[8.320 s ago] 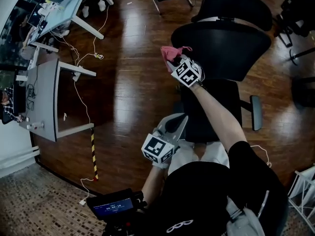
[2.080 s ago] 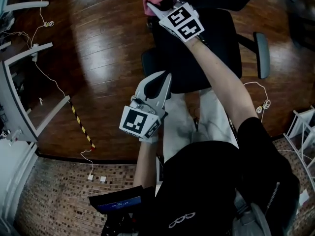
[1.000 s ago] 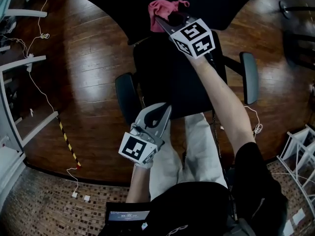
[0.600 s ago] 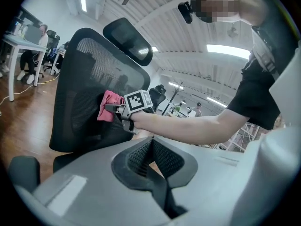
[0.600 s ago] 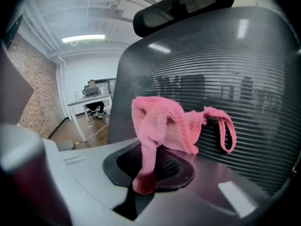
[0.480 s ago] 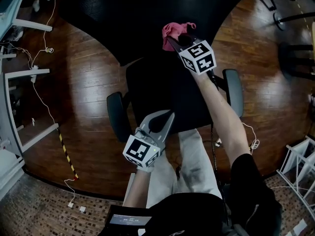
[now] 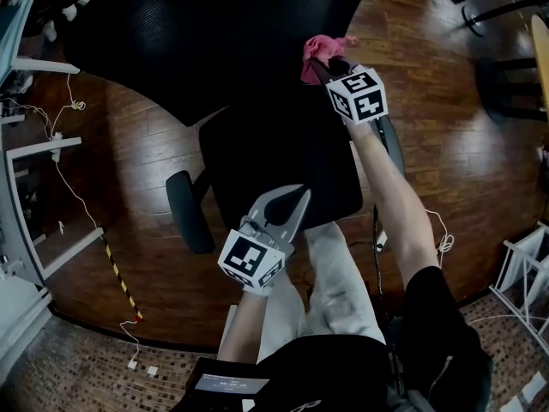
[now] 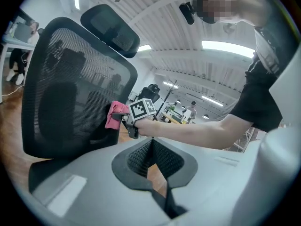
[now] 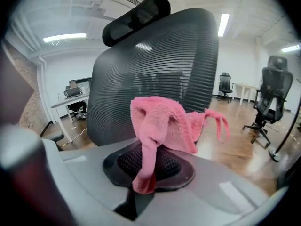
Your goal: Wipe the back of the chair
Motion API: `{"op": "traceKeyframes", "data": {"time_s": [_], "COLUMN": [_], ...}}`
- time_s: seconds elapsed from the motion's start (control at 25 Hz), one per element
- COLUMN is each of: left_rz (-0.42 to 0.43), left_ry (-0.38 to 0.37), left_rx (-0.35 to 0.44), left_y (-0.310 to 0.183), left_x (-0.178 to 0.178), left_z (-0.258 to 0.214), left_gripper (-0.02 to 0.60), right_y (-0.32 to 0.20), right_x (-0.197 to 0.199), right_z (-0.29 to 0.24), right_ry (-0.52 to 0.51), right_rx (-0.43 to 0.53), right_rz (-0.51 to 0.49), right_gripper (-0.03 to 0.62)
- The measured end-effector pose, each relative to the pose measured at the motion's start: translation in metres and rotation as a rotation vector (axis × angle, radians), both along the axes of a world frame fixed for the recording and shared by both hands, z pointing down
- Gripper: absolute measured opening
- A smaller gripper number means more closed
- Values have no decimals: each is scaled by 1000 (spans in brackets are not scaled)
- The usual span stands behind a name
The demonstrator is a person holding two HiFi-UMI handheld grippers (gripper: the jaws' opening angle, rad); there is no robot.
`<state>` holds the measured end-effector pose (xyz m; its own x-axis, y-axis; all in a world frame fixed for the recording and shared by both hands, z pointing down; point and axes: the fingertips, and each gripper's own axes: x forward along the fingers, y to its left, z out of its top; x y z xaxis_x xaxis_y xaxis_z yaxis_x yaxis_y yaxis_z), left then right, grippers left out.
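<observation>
The black mesh backrest (image 7: 206, 33) of the office chair fills the top of the head view, with the seat (image 7: 283, 166) below it. My right gripper (image 7: 319, 60) is shut on a pink cloth (image 7: 322, 46) held at the backrest's lower right edge. From the left gripper view, the cloth (image 8: 115, 115) lies against the mesh (image 8: 70, 84) below the headrest (image 8: 110, 28). The cloth (image 9: 162, 121) drapes over the right gripper's (image 9: 149, 147) jaws. My left gripper (image 7: 290, 197) hangs low over the seat's front, shut and holding nothing; in its own view, the left gripper (image 8: 151, 139) points at the chair.
The chair's armrests (image 7: 184, 213) stick out on both sides of the seat. White desk legs with cables (image 7: 51, 144) stand at the left, with yellow-black tape (image 7: 120, 281) on the wood floor. A white rack (image 7: 525, 269) is at the right edge. Another chair (image 9: 268, 91) stands farther off.
My right gripper has carried the pink cloth rightward along the lower part of the backrest, and the chair has turned in view. The left gripper has stayed shut and low.
</observation>
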<state>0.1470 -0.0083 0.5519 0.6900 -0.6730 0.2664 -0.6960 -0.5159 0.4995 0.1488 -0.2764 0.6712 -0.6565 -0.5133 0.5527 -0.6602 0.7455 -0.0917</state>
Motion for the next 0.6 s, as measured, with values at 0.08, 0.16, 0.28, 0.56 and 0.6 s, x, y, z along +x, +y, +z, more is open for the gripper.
{"op": "traceKeyframes", "data": {"time_s": [0.08,0.16,0.28,0.56,0.6], "left_rz": [10,11,1,-43,-51], "left_ry": [-3,0,-3,5,7], "left_rx": [-6,-13,-30,-42,-43], "left_y": [1,6,11,16,18], "left_x": [6,9,11,-10,-16], "left_z": [-1,2,7,8,9], "left_gripper": [-9,-9,-9,-9,-9], "right_y": [-5,-7,-9,-1,2], "right_x": [18,34,59,84,76], "right_z": [2,2,5,34,36], "right_ry": [9,30,112,287,293], "right_rx": [-6,-5,10,-16,-9], "right_rz": [51,99,181,241,227], "right_gripper": [41,41,41,40,41]}}
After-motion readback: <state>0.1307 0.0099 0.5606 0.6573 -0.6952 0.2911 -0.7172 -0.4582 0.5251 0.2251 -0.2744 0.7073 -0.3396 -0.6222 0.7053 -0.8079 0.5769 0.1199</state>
